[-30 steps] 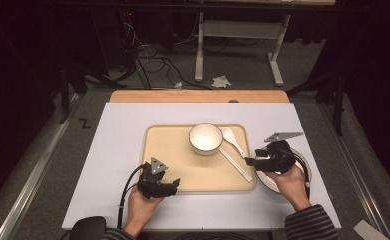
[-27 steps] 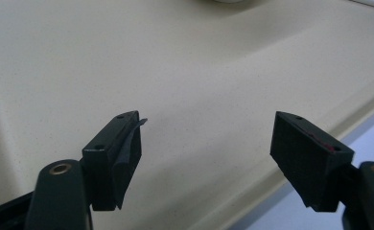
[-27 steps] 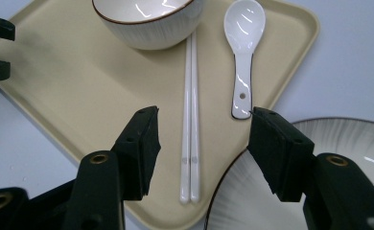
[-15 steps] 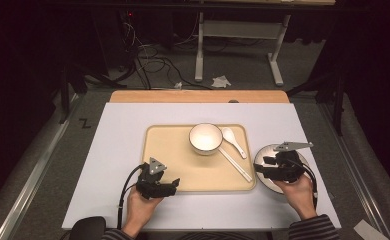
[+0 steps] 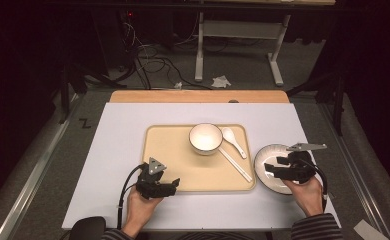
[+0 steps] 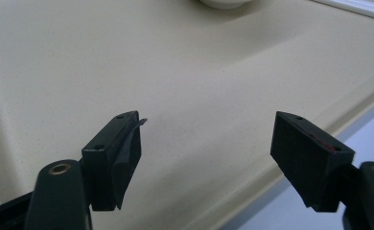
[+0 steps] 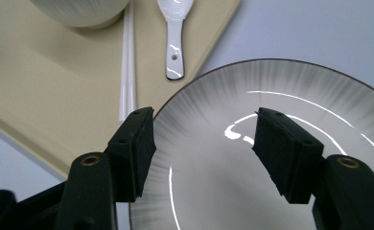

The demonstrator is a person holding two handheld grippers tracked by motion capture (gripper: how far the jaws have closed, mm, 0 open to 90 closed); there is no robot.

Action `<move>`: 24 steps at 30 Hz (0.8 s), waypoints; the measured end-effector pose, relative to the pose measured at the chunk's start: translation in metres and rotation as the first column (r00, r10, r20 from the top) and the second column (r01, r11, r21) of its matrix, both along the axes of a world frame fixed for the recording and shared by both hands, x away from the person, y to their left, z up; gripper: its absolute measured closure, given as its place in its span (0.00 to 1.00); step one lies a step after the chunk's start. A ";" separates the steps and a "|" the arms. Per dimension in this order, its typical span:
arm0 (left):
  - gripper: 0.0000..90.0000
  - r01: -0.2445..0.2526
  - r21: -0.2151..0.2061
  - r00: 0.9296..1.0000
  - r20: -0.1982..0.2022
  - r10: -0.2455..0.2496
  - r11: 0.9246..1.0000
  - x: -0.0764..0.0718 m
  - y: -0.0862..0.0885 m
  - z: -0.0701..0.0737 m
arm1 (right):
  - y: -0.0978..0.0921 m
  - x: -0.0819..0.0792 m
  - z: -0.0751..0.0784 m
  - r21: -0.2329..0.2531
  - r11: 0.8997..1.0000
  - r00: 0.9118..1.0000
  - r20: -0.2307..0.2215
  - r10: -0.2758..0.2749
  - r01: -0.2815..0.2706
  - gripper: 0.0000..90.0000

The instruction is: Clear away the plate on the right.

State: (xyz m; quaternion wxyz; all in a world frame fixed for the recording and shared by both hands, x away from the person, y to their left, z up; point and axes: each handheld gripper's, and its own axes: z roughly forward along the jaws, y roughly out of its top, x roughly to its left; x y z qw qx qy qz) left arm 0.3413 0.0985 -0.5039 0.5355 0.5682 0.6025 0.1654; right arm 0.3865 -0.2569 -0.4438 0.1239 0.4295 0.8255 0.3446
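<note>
we hold the right gripper (image 5: 272, 169) over the plate (image 5: 263, 161), which lies flat on the white table (image 5: 118, 150) just beside the right edge of the tray (image 5: 165, 145), near the table's right front corner. in the right gripper view its jaws stand wide apart above the plate's (image 7: 290, 91) grey inside and clasp nothing. the plate is round, so it has no long axis and points no way; its dark rim lies just beside the tray's (image 7: 41, 96) edge, and we cannot tell whether they touch.

our left gripper (image 5: 175, 184) sits at the tray's front edge, left of its middle, jaws aimed in over the tray. in the left gripper view they gape wide over the bare beige floor (image 6: 175, 76) and grip nothing.

on the tray's right half the bowl (image 5: 205, 138) stands upright toward the far edge. the chopsticks (image 5: 235, 164) lie with their long axis running from the bowl toward the tray's right front corner. the spoon (image 5: 233, 141) lies beside them, its scoop toward the far edge and its handle toward the plate.
</note>
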 end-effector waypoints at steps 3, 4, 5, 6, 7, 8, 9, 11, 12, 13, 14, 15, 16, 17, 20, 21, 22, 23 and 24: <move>0.29 0.005 0.005 1.000 0.000 -0.005 1.000 -0.001 0.000 0.000 | -0.002 -0.001 -0.002 -0.009 1.000 1.000 0.006 -0.002 0.002 0.48; 0.29 0.001 0.001 1.000 0.002 -0.001 1.000 -0.001 0.000 0.000 | -0.003 0.000 -0.003 -0.014 1.000 1.000 0.010 -0.009 0.009 0.49; 0.29 0.000 0.000 1.000 0.002 0.000 1.000 -0.001 0.000 0.000 | -0.004 0.000 -0.003 -0.024 1.000 1.000 0.001 -0.013 0.013 0.49; 0.29 -0.001 -0.004 1.000 0.002 0.001 1.000 -0.001 0.001 0.001 | -0.009 0.000 -0.004 -0.019 0.999 1.000 0.003 -0.029 0.029 0.49; 0.29 -0.006 -0.012 1.000 0.005 0.006 1.000 0.000 0.000 0.001 | -0.009 0.000 -0.004 -0.019 0.999 1.000 0.003 -0.029 0.029 0.49; 0.29 -0.003 -0.007 1.000 0.003 0.003 1.000 0.000 0.001 0.001 | -0.010 0.001 -0.004 -0.013 0.999 1.000 -0.002 -0.030 0.030 0.49; 0.29 -0.003 -0.007 1.000 0.003 0.003 1.000 0.000 0.001 0.001 | -0.014 0.002 -0.004 -0.011 0.999 0.999 -0.004 -0.037 0.037 0.48; 0.29 -0.002 -0.010 1.000 0.002 0.002 1.000 0.000 0.001 0.001 | -0.019 0.003 -0.005 -0.010 0.999 0.999 -0.007 -0.054 0.054 0.47; 0.29 0.000 -0.011 1.000 0.001 0.000 1.000 0.000 0.001 0.001 | -0.022 0.004 -0.006 -0.007 0.998 0.998 -0.006 -0.064 0.064 0.47; 0.29 0.001 -0.011 1.000 0.001 -0.001 1.000 -0.001 0.001 0.001 | -0.026 0.004 -0.006 -0.001 0.997 0.997 -0.007 -0.072 0.072 0.45; 0.29 0.005 -0.007 1.000 0.000 -0.005 1.000 -0.001 0.001 0.001 | -0.029 0.004 -0.006 0.003 0.997 0.996 -0.011 -0.083 0.083 0.44; 0.29 0.006 -0.006 1.000 0.000 -0.006 1.000 -0.001 0.000 0.001 | -0.032 0.004 -0.005 0.002 0.996 0.996 -0.008 -0.088 0.088 0.44; 0.29 0.006 -0.005 1.000 0.000 -0.006 1.000 0.000 0.000 0.001 | -0.035 0.003 -0.005 0.005 0.995 0.995 -0.009 -0.095 0.095 0.45; 0.30 0.005 -0.003 1.000 -0.001 -0.005 1.000 0.000 -0.001 0.000 | -0.037 0.003 -0.004 0.003 0.995 0.995 -0.006 -0.103 0.103 0.45; 0.29 0.006 0.001 1.000 0.001 -0.006 1.000 0.001 -0.003 -0.001 | -0.044 0.001 -0.003 -0.012 0.990 0.990 0.010 -0.137 0.138 0.51; 0.30 0.011 0.005 1.000 -0.001 -0.011 1.000 0.001 -0.004 -0.001 | -0.046 0.001 -0.003 -0.016 0.990 0.990 0.011 -0.141 0.141 0.53; 0.30 0.010 0.002 1.000 0.001 -0.010 1.000 0.001 -0.005 -0.001 | -0.050 0.001 -0.003 -0.015 0.988 0.989 0.006 -0.151 0.151 0.55; 0.30 0.012 0.004 1.000 -0.002 -0.012 1.000 0.001 -0.006 -0.001 | -0.052 0.001 -0.003 -0.019 0.987 0.988 0.006 -0.157 0.157 0.57; 0.30 0.016 0.007 1.000 -0.005 -0.016 1.000 0.002 -0.006 -0.002 | -0.056 0.001 -0.003 -0.019 0.986 0.987 0.007 -0.163 0.163 0.59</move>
